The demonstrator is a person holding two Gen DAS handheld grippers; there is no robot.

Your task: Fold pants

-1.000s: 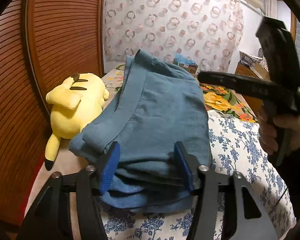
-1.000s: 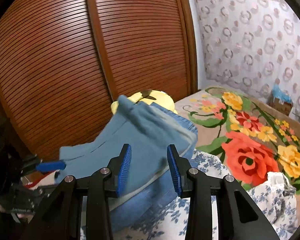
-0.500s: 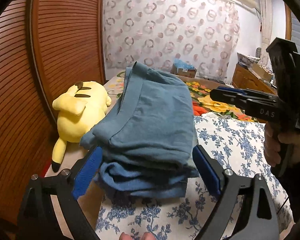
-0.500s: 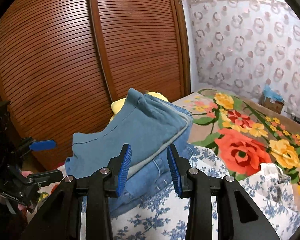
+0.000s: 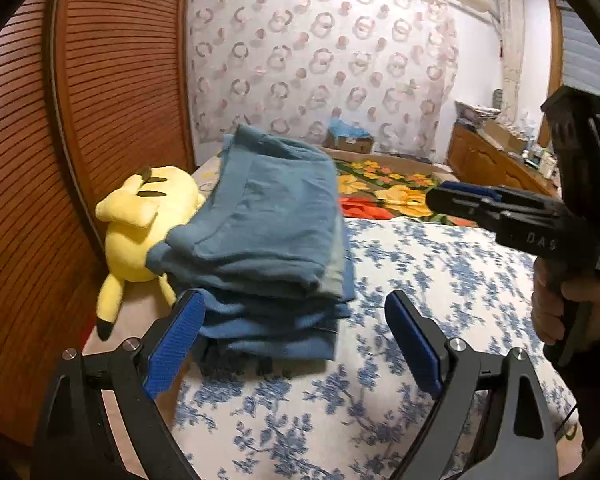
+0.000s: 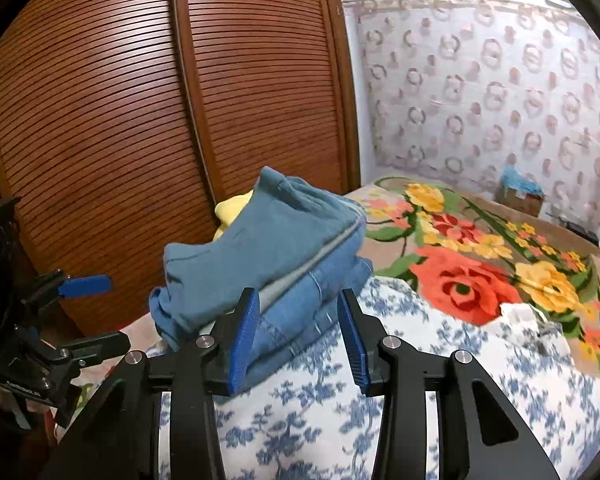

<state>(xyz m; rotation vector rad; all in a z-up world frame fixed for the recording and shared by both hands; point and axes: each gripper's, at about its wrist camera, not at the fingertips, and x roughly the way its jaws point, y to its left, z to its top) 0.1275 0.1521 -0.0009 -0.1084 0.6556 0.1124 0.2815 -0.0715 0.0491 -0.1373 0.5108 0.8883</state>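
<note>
A folded pair of teal-blue pants (image 5: 268, 232) tops a stack of folded blue denim on the bed, also seen in the right wrist view as the pants (image 6: 260, 248). My left gripper (image 5: 292, 308) is open wide just short of the stack's near edge, touching nothing; the right wrist view shows the left gripper (image 6: 94, 314) at far left. My right gripper (image 6: 299, 300) has its jaws opening a little, and the stack's corner lies beyond the tips, not pinched. In the left wrist view the right gripper (image 5: 444, 198) hovers right of the stack, held by a hand (image 5: 556, 312).
A yellow plush toy (image 5: 140, 220) lies against the stack's left side by slatted wooden wardrobe doors (image 5: 40, 160). The bed has a blue-flowered sheet (image 5: 440, 280) and a bright floral blanket (image 6: 480, 264). A cardboard box (image 5: 348, 142) and a wooden cabinet (image 5: 492, 160) stand beyond.
My left gripper spread its jaws wide, let go of the stack's near edge and drew back. The right gripper also backed away from the stack, which now rests on the bed.
</note>
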